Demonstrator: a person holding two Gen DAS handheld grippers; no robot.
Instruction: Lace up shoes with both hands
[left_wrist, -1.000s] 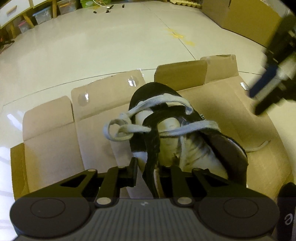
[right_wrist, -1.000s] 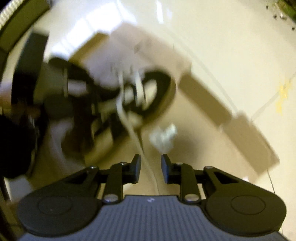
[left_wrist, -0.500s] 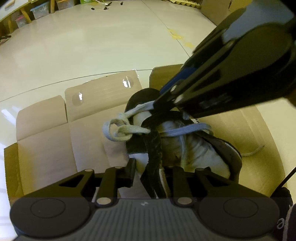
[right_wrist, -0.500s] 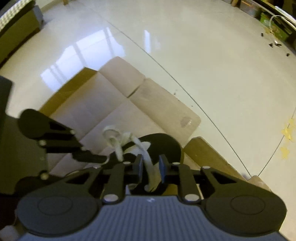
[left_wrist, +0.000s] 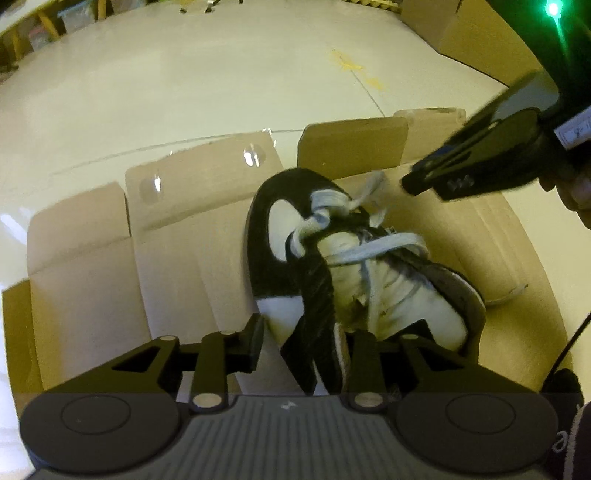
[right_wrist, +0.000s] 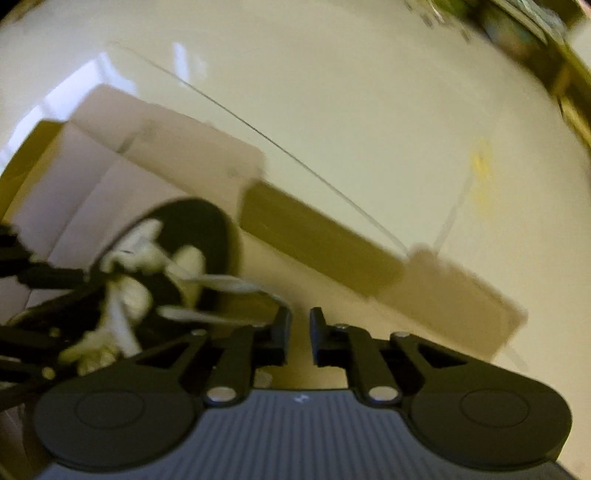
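sitting on flattened cardboard (left_wrist: 85, 266) on the pale floor (left_wrist: 184, 85), black and white shoe (left_wrist: 354, 273) with toe pointing away, white lace (left_wrist: 373, 251) knotted near the toe and crossing the tongue (left_wrist: 317, 295), loose ends trailing toward the right. straddling the tongue, left gripper (left_wrist: 306, 339) opening, fingers not visibly pressing on it. hovering beyond the toe, right gripper (right_wrist: 300, 336) opening narrowly, nothing between its fingers, a lace end lying just beside the left finger. for the next pass, probably pinning the tongue steady and pinching the loose end near its tip before pulling snug
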